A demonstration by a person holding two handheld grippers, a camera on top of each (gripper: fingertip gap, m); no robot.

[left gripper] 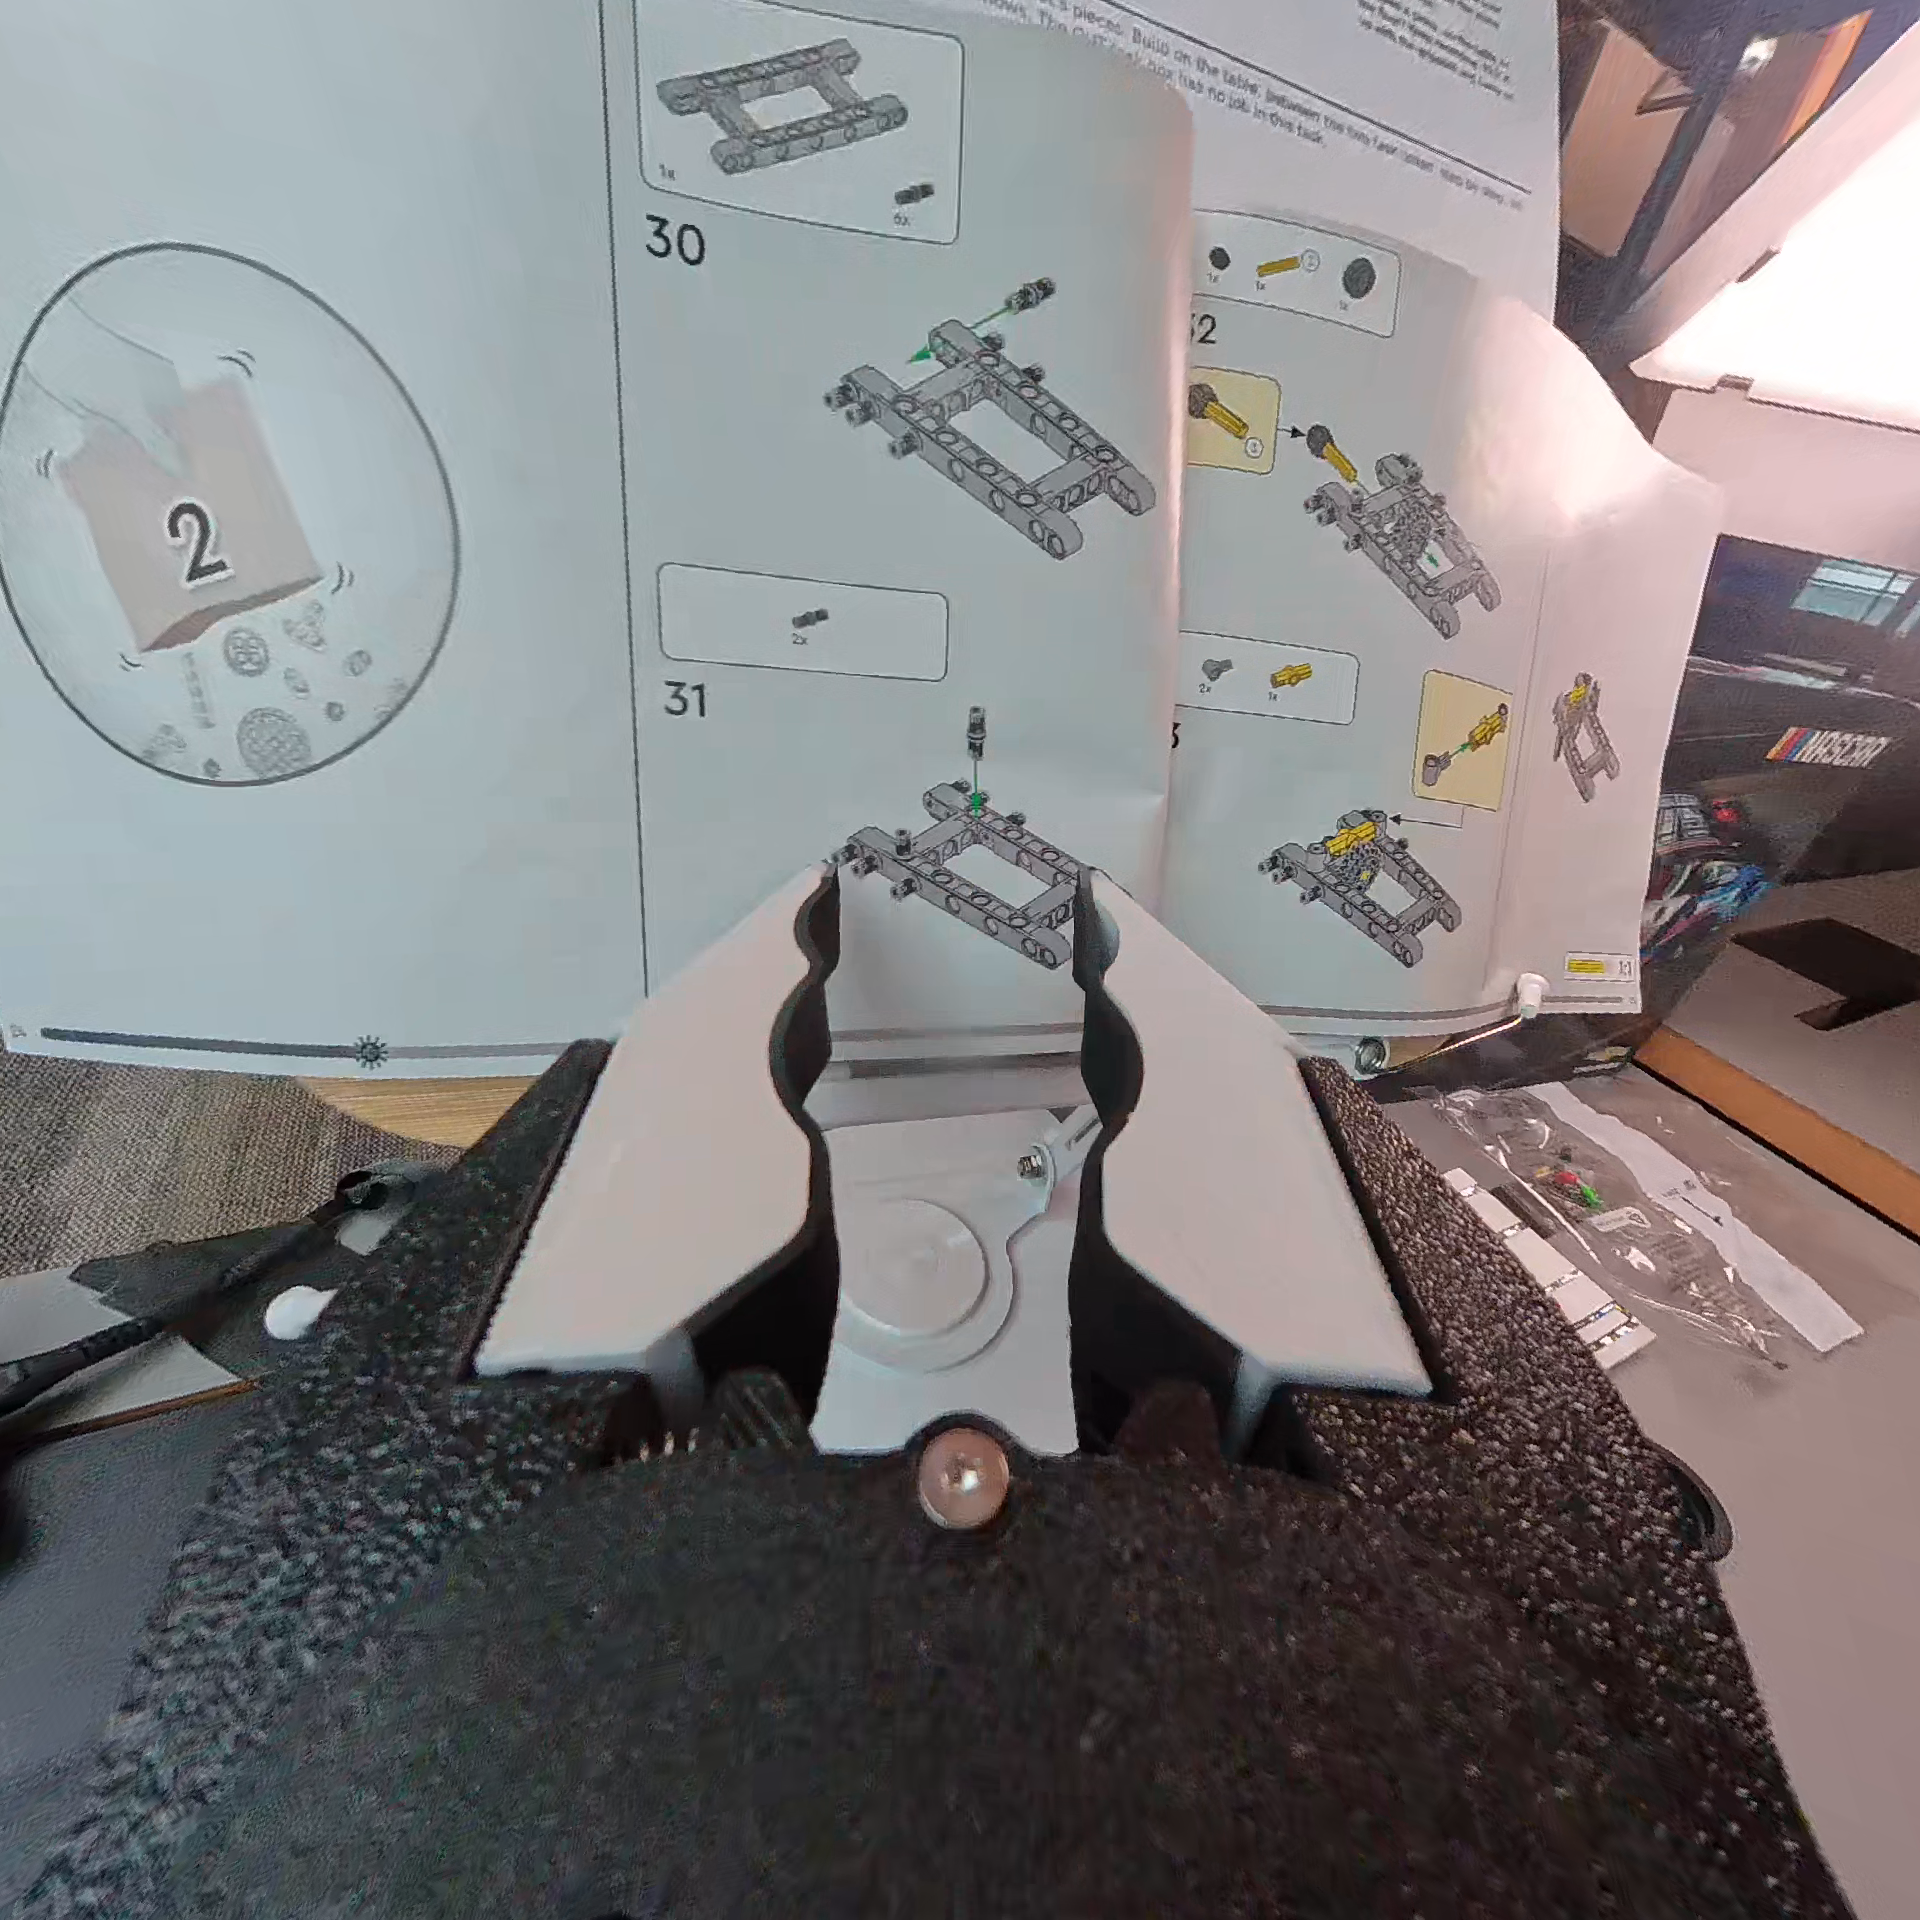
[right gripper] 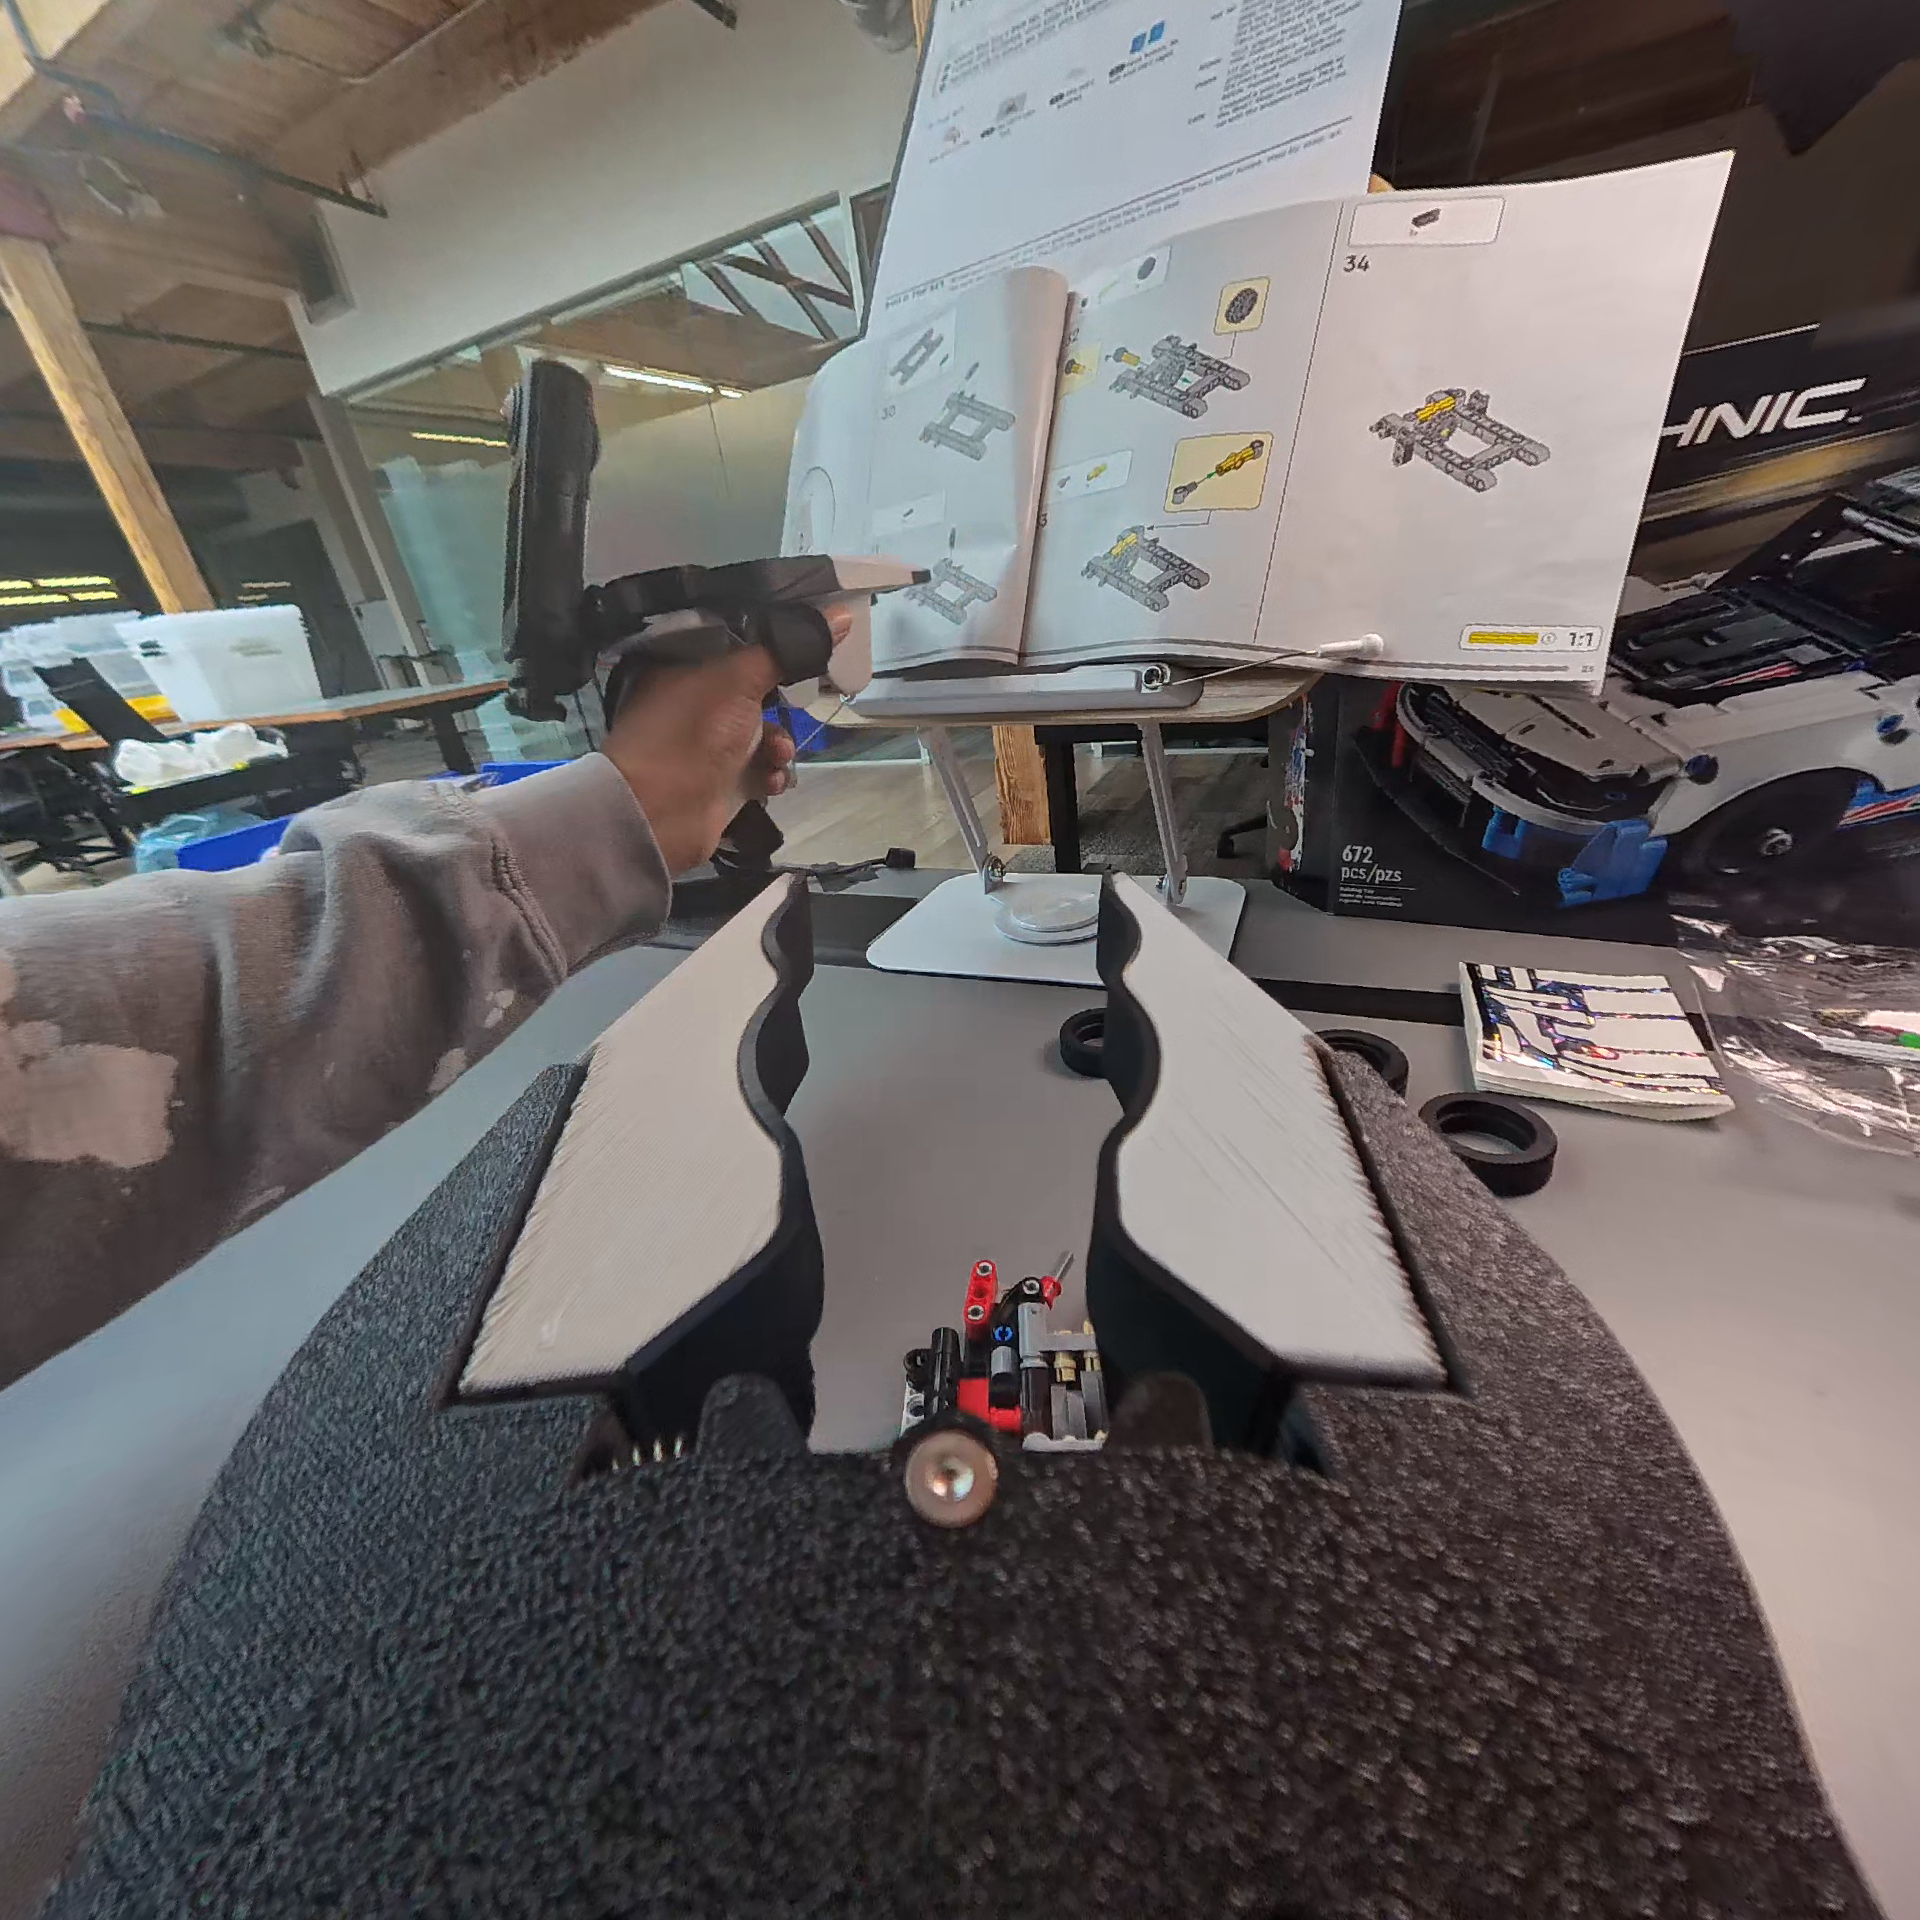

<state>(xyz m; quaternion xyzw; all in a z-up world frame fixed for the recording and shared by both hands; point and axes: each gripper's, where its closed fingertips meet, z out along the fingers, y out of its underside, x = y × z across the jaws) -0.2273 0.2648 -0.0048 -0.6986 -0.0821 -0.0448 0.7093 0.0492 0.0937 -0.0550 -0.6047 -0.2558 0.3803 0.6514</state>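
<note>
An open building-instruction booklet (left gripper: pixel 894 499) stands on a metal book stand (right gripper: pixel 1049 925), with one page curled up in the middle (right gripper: pixel 1029 447). My left gripper (left gripper: pixel 956 894) is open and empty, its tips close to the lower part of the curled page. It also shows in the right wrist view (right gripper: pixel 883 577), held by a hand in a grey sleeve, tips at the page. My right gripper (right gripper: pixel 951 904) is open and empty, low over the grey table. A small assembly of red, black and grey pieces (right gripper: pixel 1003 1361) lies on the table between its fingers, near their base.
Black rubber tyres (right gripper: pixel 1491 1143) lie on the table to the right. A sticker sheet (right gripper: pixel 1590 1039) and a clear plastic bag (right gripper: pixel 1829 1029) lie beyond them. A toy car box (right gripper: pixel 1621 748) stands behind the stand. A printed sheet (right gripper: pixel 1143 114) rises behind the booklet. There is about 35 cm between the tips of the two grippers.
</note>
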